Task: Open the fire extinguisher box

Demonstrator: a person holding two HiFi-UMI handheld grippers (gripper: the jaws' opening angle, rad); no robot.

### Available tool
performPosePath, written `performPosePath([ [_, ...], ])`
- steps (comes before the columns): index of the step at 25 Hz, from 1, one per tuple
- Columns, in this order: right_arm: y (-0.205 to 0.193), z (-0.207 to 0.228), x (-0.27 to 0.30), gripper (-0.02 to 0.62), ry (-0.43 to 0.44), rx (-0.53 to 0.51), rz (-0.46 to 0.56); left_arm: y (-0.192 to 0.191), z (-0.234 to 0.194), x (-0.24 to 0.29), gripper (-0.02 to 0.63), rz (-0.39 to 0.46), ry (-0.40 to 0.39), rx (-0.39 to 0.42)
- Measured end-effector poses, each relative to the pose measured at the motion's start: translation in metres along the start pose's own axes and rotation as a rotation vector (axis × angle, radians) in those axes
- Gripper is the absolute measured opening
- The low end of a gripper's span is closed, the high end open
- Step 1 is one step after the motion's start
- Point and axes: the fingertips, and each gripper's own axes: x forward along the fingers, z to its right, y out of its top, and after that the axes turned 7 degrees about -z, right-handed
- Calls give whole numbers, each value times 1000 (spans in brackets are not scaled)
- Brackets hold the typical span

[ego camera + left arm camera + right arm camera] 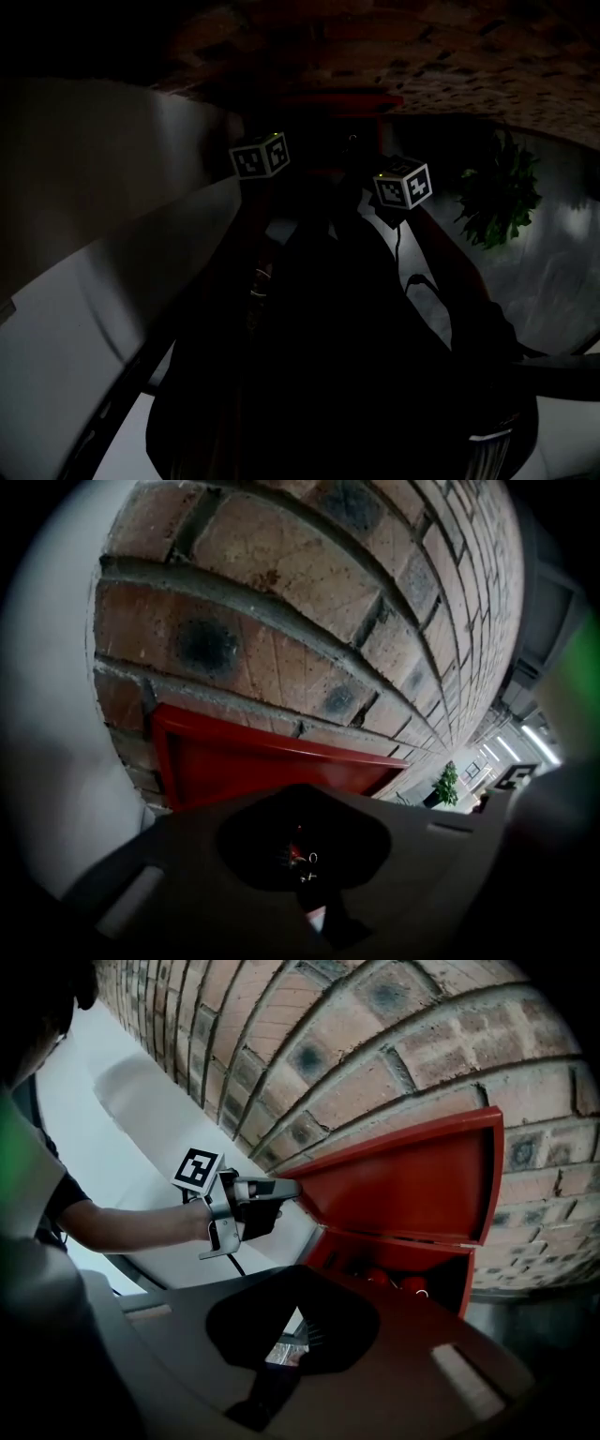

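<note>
Red box lid [403, 1180] raised | left gripper [284, 1188] clamped on its corner | right gripper [274, 1387] closed

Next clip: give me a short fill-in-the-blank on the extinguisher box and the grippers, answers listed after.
1. The red box sits against a ___ wall.
2. Its lid stands ___, so the inside of the box shows.
3. The gripper meeting the lid's corner is the person's ___ one.

Missing words: brick; open; left.
</note>
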Motion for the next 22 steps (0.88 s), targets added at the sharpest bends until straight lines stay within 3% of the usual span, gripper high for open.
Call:
performPosePath([
  [22, 12, -10, -17, -3, -12, -81, 8, 10, 22, -26, 0, 38, 5, 69],
])
